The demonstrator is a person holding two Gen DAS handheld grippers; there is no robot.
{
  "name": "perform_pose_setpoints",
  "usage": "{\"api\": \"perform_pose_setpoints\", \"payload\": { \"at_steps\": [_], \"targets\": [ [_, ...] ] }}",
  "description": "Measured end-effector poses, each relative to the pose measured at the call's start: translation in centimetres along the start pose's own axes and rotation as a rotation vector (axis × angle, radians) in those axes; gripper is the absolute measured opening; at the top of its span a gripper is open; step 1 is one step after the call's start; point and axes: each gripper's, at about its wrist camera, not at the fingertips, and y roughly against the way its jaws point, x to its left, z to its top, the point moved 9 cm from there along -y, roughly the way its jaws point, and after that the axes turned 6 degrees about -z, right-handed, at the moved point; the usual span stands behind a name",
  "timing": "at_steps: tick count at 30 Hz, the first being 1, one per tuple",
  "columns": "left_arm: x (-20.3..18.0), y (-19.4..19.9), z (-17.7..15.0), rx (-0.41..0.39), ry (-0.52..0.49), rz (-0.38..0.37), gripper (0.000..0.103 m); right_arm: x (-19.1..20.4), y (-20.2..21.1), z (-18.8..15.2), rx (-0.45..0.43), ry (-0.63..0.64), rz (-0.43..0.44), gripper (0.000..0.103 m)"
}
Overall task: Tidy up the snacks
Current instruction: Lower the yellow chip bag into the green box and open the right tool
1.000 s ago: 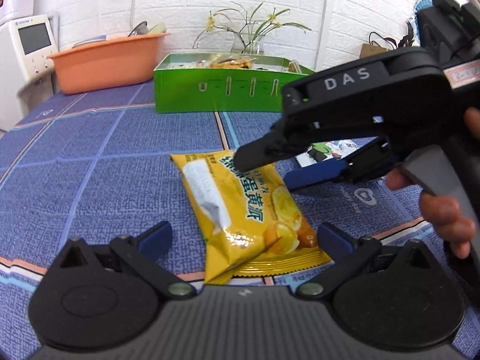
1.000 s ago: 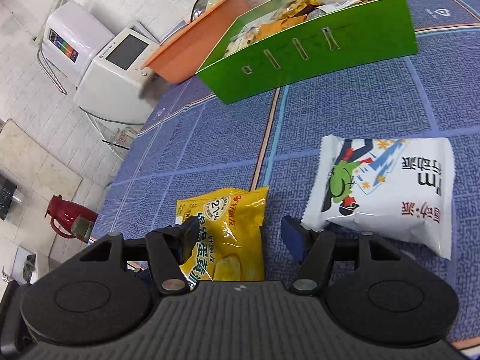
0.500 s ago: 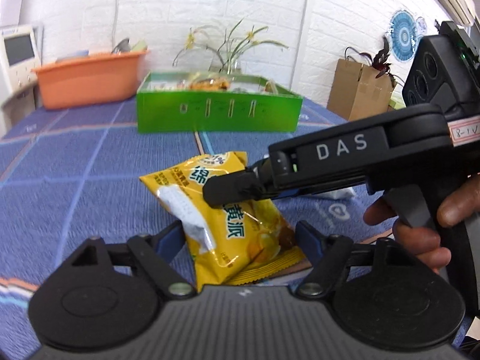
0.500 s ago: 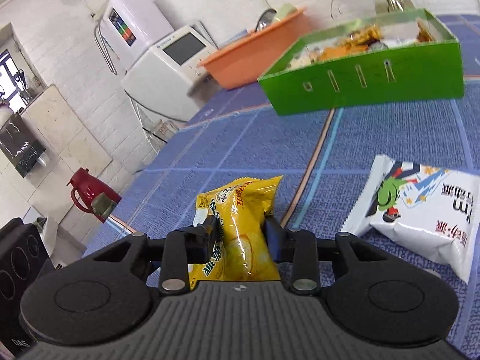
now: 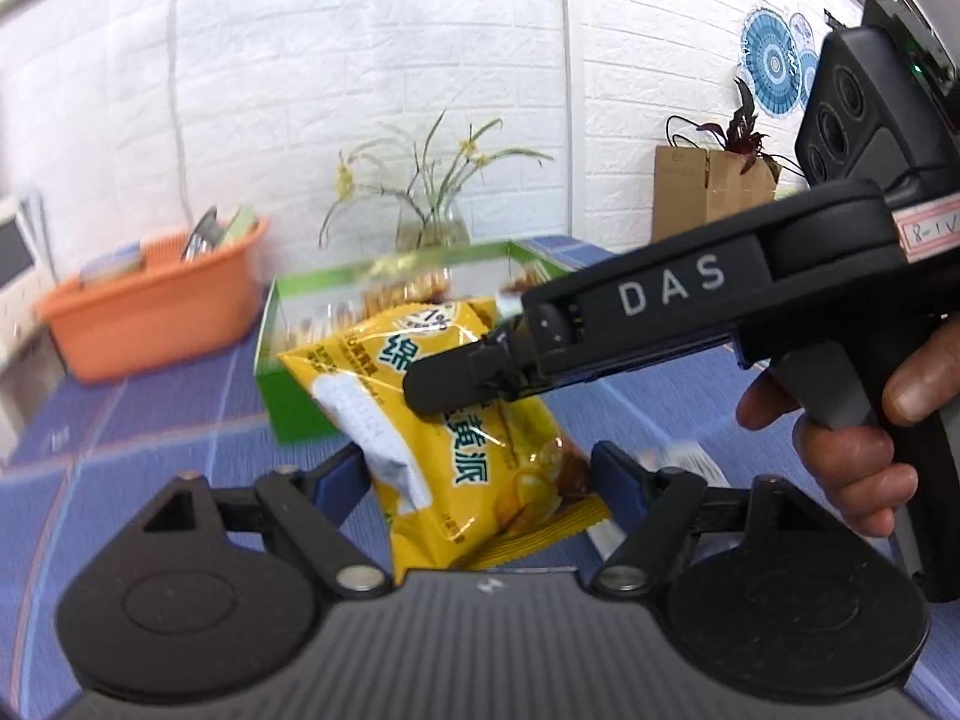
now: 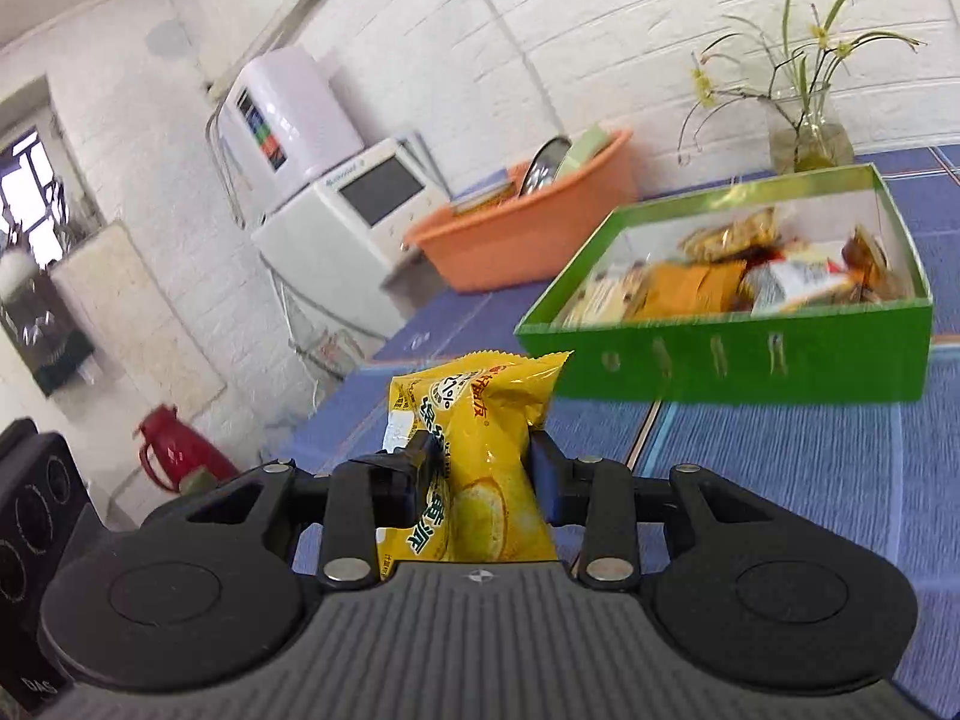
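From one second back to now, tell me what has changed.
The right gripper shut its fingers on the yellow snack packet and lifted it off the blue tablecloth toward the green box. The left gripper stayed open and empty; the box and orange tub stayed put.

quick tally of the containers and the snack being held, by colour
yellow snack packet, shut in the right gripper: 1
green box with snacks inside: 1
orange tub: 1
total: 3
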Motion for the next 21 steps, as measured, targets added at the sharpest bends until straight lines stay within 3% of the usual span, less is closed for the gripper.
{"api": "perform_pose_setpoints", "payload": {
  "at_steps": [4,7,10,14,16,18,21],
  "targets": [
    [1.0,-3.8,4.3,-0.03,-0.007,-0.012,0.077,-4.0,-1.1,3.7,-0.058,-0.167,0.028,0.061],
    [2.2,-7.2,7.1,-0.07,0.061,-0.036,0.077,-7.5,-2.1,5.9,-0.087,-0.314,0.033,0.061],
    [3.6,-10.5,8.6,-0.112,0.123,-0.012,0.09,-10.9,-3.1,7.3,-0.147,-0.361,-0.051,0.06],
    [4.6,-13.3,7.6,-0.061,0.19,0.019,0.09,-13.8,-3.6,7.8,-0.219,-0.321,-0.162,0.062],
    [4.9,-12.9,6.7,-0.057,0.198,0.021,0.091,-14.4,-3.4,7.9,-0.258,-0.292,-0.192,0.069],
    [5.0,-12.3,6.0,-0.051,0.194,0.035,0.094,-15.2,-3.0,8.2,-0.287,-0.298,-0.198,0.103],
    [4.6,-10.6,5.2,-0.057,0.19,0.039,0.096,-15.4,-1.9,8.8,-0.34,-0.276,-0.234,0.103]
  ]
}}
